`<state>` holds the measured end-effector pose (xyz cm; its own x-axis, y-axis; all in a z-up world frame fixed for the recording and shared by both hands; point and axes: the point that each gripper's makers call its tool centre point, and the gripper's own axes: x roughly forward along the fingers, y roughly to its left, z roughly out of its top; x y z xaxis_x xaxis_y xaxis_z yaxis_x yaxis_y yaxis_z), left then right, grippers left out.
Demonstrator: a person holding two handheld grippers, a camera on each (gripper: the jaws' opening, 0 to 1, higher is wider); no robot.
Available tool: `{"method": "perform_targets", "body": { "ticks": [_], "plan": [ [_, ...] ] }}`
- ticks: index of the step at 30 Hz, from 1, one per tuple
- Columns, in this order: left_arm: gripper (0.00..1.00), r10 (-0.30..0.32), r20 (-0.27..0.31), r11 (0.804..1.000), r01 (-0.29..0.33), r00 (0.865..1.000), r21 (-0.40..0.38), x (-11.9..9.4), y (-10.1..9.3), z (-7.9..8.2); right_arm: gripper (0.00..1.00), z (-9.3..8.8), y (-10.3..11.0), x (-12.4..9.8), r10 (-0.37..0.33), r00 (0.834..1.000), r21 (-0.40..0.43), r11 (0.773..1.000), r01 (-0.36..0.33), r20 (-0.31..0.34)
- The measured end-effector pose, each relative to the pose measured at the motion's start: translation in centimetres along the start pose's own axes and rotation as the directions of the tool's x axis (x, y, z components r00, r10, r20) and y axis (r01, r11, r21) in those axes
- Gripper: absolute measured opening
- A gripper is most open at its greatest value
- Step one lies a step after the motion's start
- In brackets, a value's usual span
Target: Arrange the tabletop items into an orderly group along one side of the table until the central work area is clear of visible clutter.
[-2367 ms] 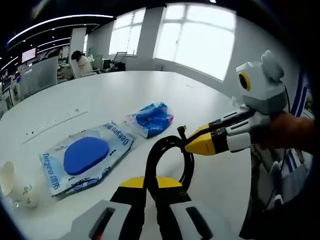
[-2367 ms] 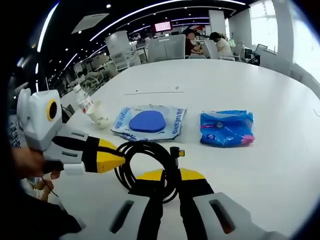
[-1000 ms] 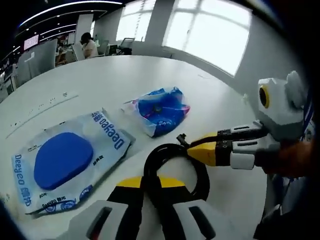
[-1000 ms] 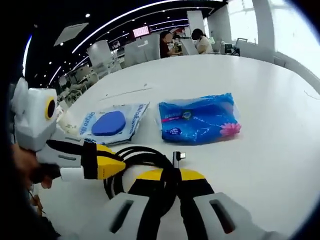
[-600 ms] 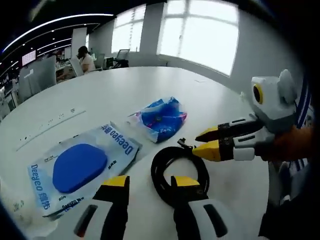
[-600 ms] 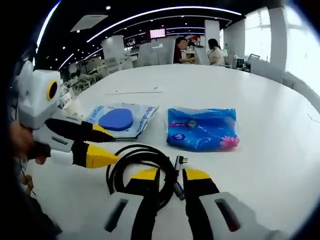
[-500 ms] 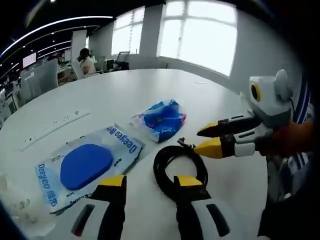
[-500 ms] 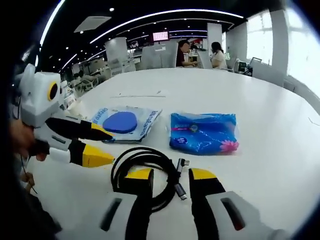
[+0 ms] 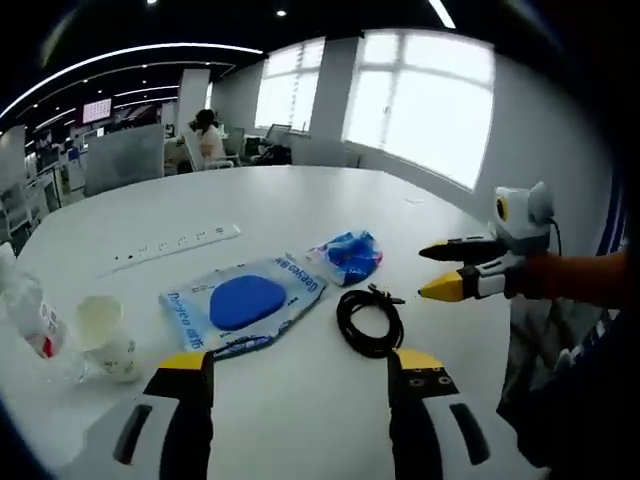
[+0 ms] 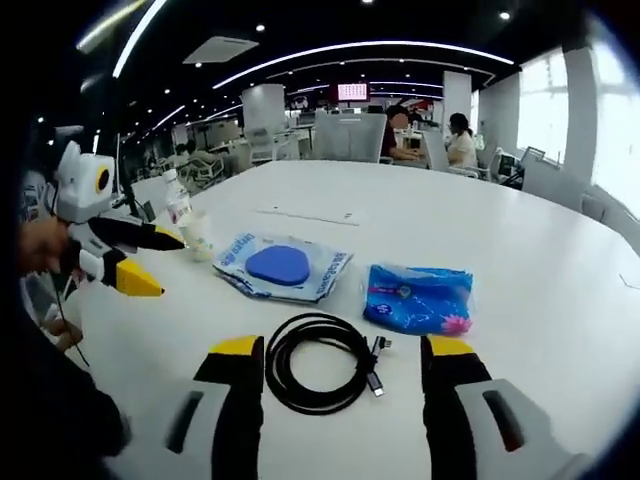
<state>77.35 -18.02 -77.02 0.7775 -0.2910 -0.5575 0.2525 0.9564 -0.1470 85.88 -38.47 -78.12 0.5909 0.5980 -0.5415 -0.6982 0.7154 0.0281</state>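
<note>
While lying flat on the white table (image 9: 300,205), the coiled black cable (image 9: 369,322) sits free, touched by neither claw. Rests just beyond and between the wide-spread jaws of the left gripper (image 9: 300,372) in the left gripper view, nearer the right jaw. Lies likewise between and just ahead of the parted jaws of the right gripper (image 10: 342,358) in the right gripper view, plug end (image 10: 376,381) pointing toward the right jaw. Both claws gaping, holding nothing.

Just beyond the cable: a clear pouch (image 9: 245,302) with a blue oval inside, and beside it a crumpled blue packet (image 9: 350,256), the two nearly touching at one corner. Farther out past the pouch, a white power strip (image 9: 175,247) lying along the table. Near the table edge, well apart from the cable, a paper cup (image 9: 103,337) and a plastic bottle (image 9: 28,318) standing close together; same pair by the far side of the pouch in the right gripper view, cup (image 10: 197,234) beside bottle (image 10: 176,208).

Right gripper entering the left gripper view from the right, held by a hand (image 9: 570,279), jaws apart, hovering above the table just past the cable. Left gripper at the left of the right gripper view, also hand-held, jaws apart, off to the side of the pouch.

Seated people (image 10: 460,140) at desks far behind.
</note>
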Motion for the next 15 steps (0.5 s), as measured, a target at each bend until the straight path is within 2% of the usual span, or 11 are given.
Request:
{"method": "perform_targets", "body": {
  "ticks": [4, 10, 15],
  "plan": [
    [0.78, 0.039, -0.005, 0.999, -0.039, 0.999, -0.018, -2.3, 2.0, -1.2, 0.69, 0.1, 0.4, -0.9, 0.004, 1.000, 0.003, 1.000, -0.004, 0.005],
    [0.86, 0.093, -0.004, 0.994, -0.093, 0.996, -0.063, -6.0, 4.6, -2.2, 0.84, 0.7, 1.4, -2.2, 0.022, 0.999, 0.019, 1.000, -0.022, 0.028],
    [0.94, 0.139, 0.034, 0.984, -0.134, 0.990, -0.115, -8.9, 6.0, -2.0, 0.93, 0.9, 1.8, -2.8, 0.018, 0.999, 0.000, 1.000, -0.018, 0.029]
  ]
}}
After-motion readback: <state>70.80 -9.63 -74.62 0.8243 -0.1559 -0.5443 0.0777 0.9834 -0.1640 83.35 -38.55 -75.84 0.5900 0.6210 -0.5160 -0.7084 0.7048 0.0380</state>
